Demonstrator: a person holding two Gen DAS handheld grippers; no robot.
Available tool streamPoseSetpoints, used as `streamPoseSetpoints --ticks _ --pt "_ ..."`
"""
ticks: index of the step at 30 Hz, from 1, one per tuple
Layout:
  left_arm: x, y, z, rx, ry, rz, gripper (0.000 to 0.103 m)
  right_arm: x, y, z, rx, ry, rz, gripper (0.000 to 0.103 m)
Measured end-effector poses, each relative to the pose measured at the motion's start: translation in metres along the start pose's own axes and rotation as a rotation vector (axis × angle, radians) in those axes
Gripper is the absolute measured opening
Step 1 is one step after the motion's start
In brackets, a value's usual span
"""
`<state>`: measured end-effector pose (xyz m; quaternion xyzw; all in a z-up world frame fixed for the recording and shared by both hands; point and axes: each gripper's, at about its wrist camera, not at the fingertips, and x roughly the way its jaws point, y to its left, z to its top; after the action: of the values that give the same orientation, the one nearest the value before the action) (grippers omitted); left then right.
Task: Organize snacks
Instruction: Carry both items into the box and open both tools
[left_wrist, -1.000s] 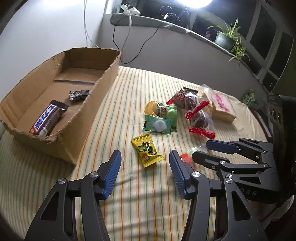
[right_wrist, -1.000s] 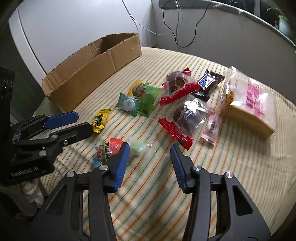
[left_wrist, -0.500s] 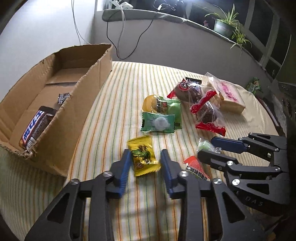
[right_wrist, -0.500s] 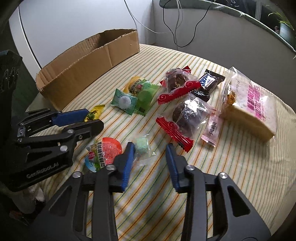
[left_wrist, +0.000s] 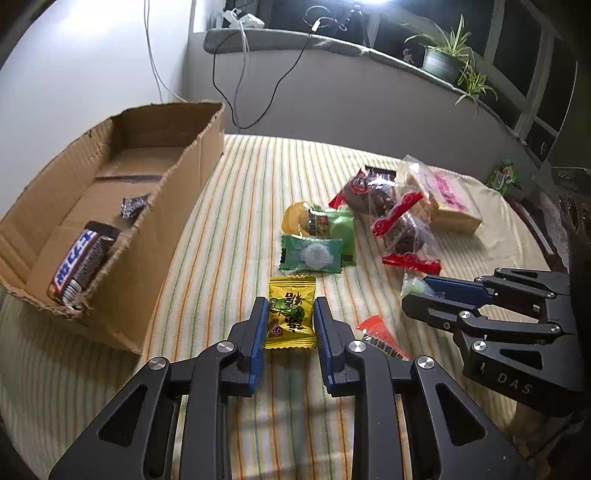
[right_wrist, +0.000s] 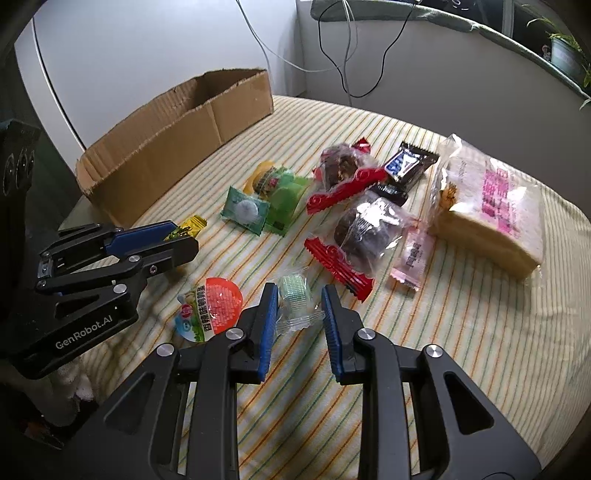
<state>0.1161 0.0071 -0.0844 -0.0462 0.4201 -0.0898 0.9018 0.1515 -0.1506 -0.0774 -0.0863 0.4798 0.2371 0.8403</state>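
White wall (left_wrist: 92, 66), grey ledge (left_wrist: 332, 44) with cables, potted plant (left_wrist: 443, 62), window (left_wrist: 524, 55)

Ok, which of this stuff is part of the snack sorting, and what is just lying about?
Part of the job:
- cardboard box
- yellow candy, between the left gripper jaws
- clear-wrapped green candy, between the right gripper jaws
- red jelly cup
- bread pack
- chocolate bar in the box

Just lying about:
- potted plant
- cables
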Motion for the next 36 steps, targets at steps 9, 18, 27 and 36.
streamPoseSetpoints --ticks 9,18,27,36 --pt "-0.026 0.011 0.014 -0.012 -0.069 -0.005 0.023 -0.019 0.011 0.026 -0.023 -0.05 0.005 0.025" --pt "-0.039 0.047 0.027 -0.061 -0.112 0.035 0.023 -0.023 0.038 0.064 -0.077 -0.099 0.009 0.025" --pt "-0.06 0.065 0.036 -0.081 -0.163 0.033 0.023 -0.021 0.072 0.097 -0.134 -0.138 0.04 0.025" --pt "-0.067 0.102 0.045 -0.109 -0.193 0.09 0.023 -0.006 0.104 0.126 -0.195 -0.133 0.085 0.025"
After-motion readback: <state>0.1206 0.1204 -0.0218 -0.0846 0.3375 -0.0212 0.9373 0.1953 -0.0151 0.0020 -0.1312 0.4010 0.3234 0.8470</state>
